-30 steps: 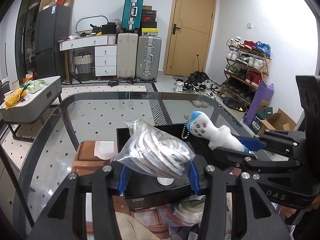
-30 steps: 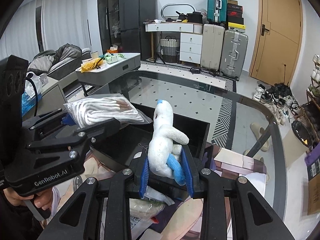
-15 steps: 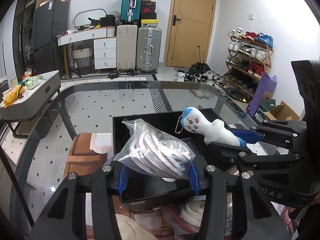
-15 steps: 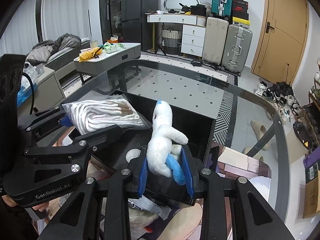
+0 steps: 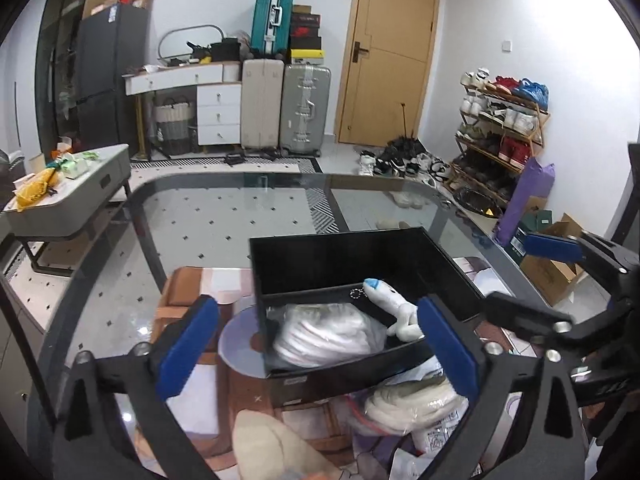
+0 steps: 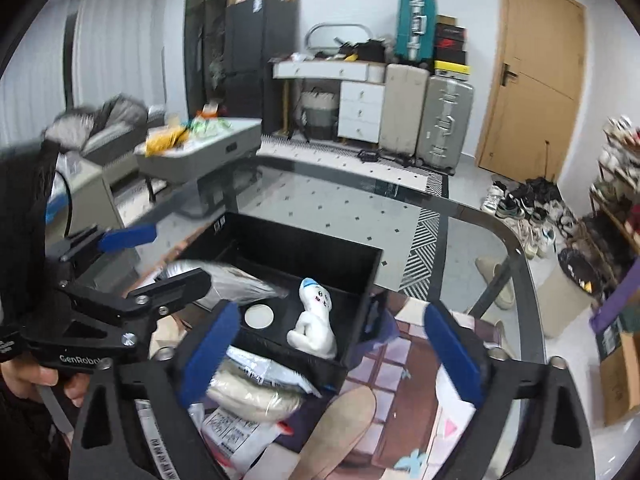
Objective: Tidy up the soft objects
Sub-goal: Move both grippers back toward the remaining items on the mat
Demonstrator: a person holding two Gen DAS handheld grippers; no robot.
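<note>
Low in each frame, my left tongs (image 5: 316, 344) and right tongs (image 6: 332, 348) were spread wide, gripping nothing. Just below them, another clear bag of cream fabric (image 5: 416, 404) lay on the glass counter (image 5: 240, 216), outside the box. Mid-frame, inside the black open-topped box (image 5: 348, 256), rested the clear plastic bag of white cloth (image 5: 324, 334) and, right of it, the small white plush doll with a blue cap (image 6: 314, 320). I judged that drop done; next called for closing on the loose bag.

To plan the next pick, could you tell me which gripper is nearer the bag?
Left. The left gripper is open right over the bag; the right gripper is open farther off, by the plush.
</note>
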